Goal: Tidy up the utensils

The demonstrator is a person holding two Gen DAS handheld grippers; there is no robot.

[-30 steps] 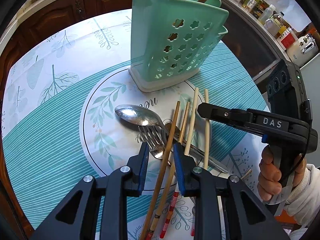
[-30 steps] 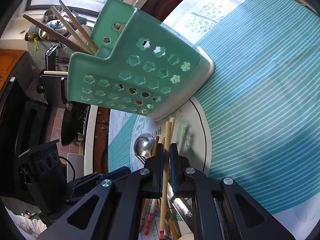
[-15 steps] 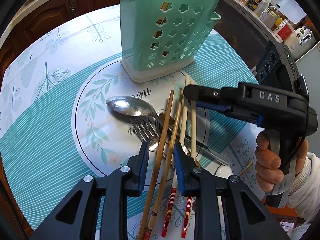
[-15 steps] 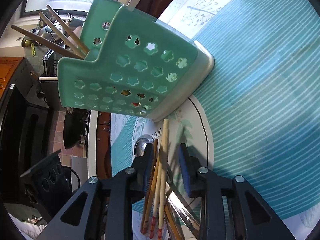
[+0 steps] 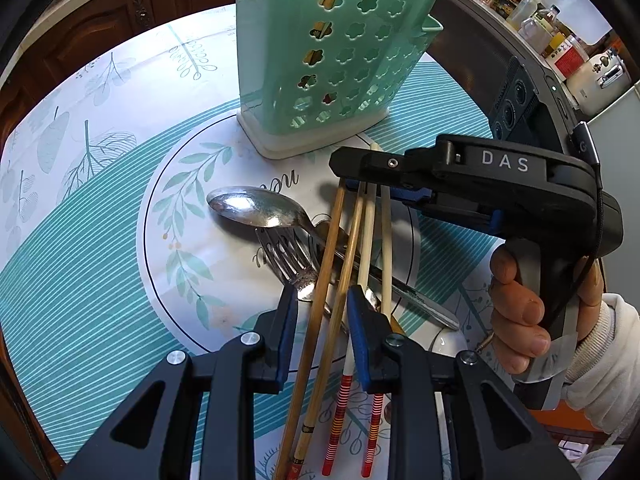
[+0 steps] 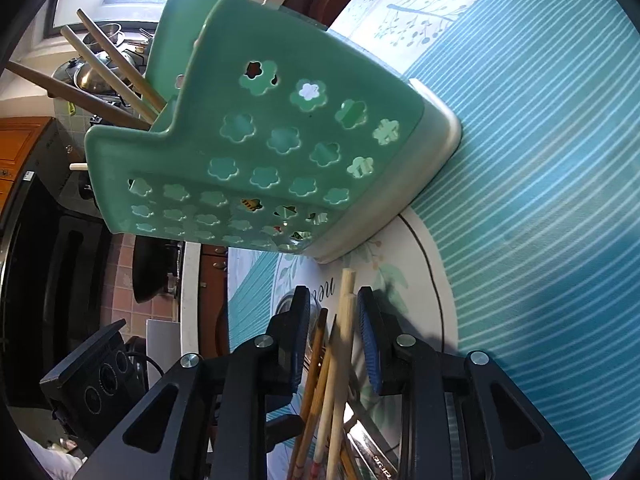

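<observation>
Now the left gripper (image 5: 322, 318) stands open around two brown chopsticks (image 5: 320, 296), not pressing them. Also the right gripper (image 6: 334, 338) is open, its jaws on both sides of the pale chopsticks (image 6: 340, 364). All chopsticks lie over the spoon (image 5: 256, 210) and fork (image 5: 286, 258) near the table's (image 5: 80, 240) middle, just beside the green utensil holder (image 5: 332, 56).

Right gripper (image 6: 333, 340) spread wide over a bundle of chopsticks (image 6: 336, 376) on the tablecloth (image 6: 540, 200), just short of the green utensil holder (image 6: 256, 148).
</observation>
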